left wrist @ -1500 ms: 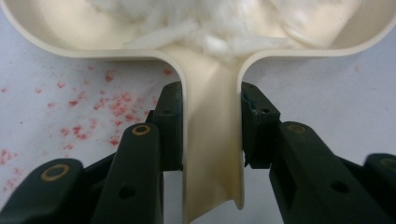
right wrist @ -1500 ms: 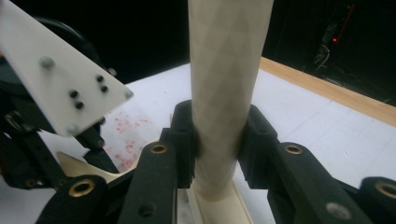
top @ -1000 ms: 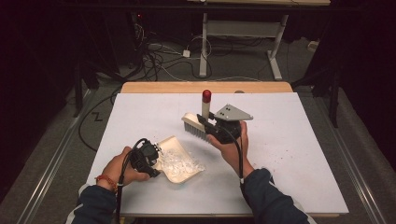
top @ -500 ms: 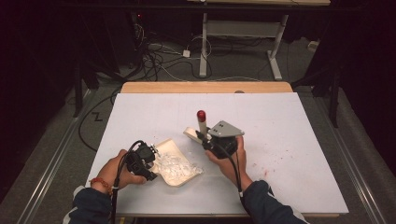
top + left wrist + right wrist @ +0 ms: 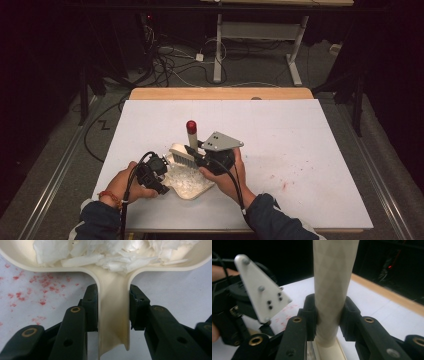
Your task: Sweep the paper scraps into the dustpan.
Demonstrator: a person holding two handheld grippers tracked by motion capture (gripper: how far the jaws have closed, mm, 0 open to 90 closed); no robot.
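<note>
At the table's near left, the left gripper (image 5: 159, 176) clamps the handle of a cream dustpan (image 5: 192, 187) full of white scraps (image 5: 110, 252). Beside it, the right gripper (image 5: 197, 156) clamps a red-tipped brush (image 5: 183, 152) over the pan's far edge.

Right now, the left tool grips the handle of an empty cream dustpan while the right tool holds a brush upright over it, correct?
Not quite: the dustpan is not empty. The left gripper view shows white paper scraps piled inside it. The rest holds: the left tool clamps the dustpan's handle, and the right tool holds the brush by its handle, upright over the pan in the high view.
</note>
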